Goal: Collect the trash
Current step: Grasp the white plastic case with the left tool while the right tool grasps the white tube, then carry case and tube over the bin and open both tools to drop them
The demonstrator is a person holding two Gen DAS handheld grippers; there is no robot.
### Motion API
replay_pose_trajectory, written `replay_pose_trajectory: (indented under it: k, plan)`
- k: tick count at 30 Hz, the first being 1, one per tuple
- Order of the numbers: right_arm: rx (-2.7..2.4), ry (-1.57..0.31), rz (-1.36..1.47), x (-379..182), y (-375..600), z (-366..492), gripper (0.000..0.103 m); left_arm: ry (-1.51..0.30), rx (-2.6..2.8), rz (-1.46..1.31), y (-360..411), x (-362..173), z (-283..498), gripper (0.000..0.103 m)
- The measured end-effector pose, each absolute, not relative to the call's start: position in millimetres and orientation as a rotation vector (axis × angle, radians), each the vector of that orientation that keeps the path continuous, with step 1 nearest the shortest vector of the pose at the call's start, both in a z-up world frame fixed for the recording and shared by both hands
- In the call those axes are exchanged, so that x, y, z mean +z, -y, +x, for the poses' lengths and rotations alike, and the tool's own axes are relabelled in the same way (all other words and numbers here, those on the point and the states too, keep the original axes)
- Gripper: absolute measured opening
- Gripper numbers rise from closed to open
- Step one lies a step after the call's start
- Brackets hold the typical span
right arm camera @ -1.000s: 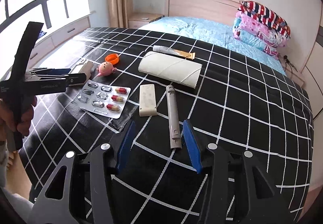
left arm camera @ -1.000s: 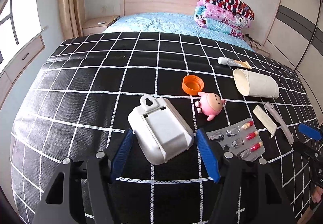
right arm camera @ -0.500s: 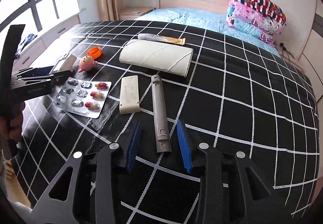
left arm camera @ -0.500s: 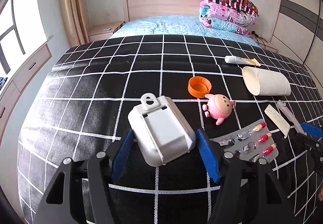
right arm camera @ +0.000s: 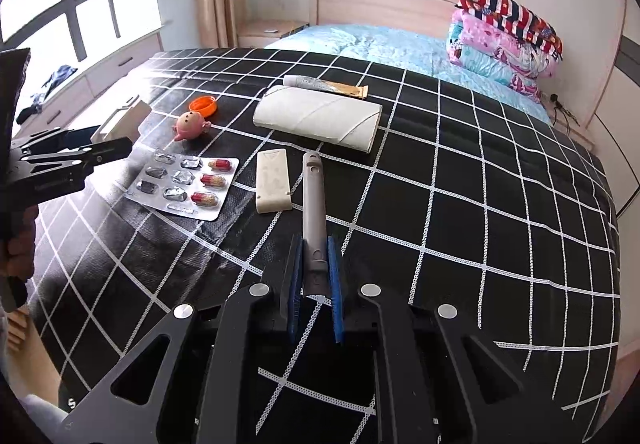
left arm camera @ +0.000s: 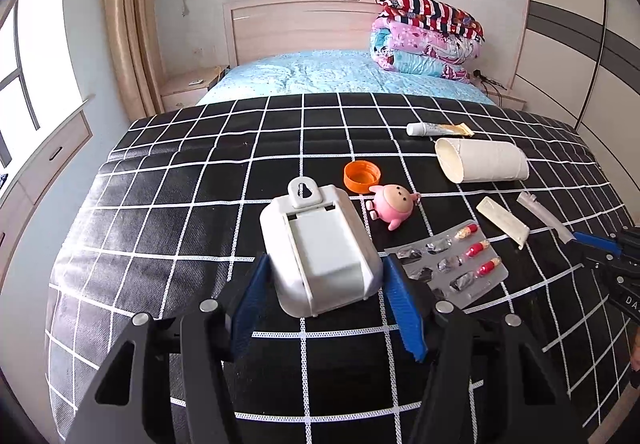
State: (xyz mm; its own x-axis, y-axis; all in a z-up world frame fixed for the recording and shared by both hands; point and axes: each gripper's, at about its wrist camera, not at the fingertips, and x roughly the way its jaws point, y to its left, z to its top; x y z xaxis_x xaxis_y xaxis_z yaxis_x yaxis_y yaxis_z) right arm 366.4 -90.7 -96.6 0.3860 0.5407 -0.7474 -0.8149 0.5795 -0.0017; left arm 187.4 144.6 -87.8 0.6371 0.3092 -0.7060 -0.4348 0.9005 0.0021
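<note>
While your right gripper (right arm camera: 315,268) points steeply down at the black grid-pattern cover (right arm camera: 460,180), its blue pads are pressed against the near end of the grey plastic stick (right arm camera: 311,200), one pad on each side; the jaws have just been closing and now pinch it. That stick lies on the cover with its far end pointing toward the flattened cardboard tube (right arm camera: 320,118). Just left of the stick sits the cream flat plastic piece (right arm camera: 273,180), then the pill blister pack (right arm camera: 185,184) further left, with a few red capsules left in it. Your left gripper (left arm camera: 324,298) also tilts down toward the cover, its jaws spread on either side of the white plastic case (left arm camera: 320,252); they have just been narrowing slightly. The left pad sits right by the case's near left corner, the right pad has a thin gap, and I cannot tell if either pad actually touches it. From the right wrist view your left hand (right arm camera: 18,240) shows at the left edge, wrapped round the black handle, gripper held out over the near left part of the cover. Beyond the case lie the orange cap (left arm camera: 362,176) and the pink toy figure (left arm camera: 394,204), close together. Farther off, past the cardboard tube, is the squeezed ointment tube (left arm camera: 438,129). Folded quilts (left arm camera: 426,40) are stacked by the headboard on the far right.
</note>
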Motion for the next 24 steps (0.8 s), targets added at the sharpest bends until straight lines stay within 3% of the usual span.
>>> replay_pose_trajectory:
  k: [24]
  plan:
    - [0.942, -0.660, -0.364, -44.9, 161.4, 274.1, 0.013, -0.640, 0.179, -0.091, -38.2, -28.4, 74.3, 0.056]
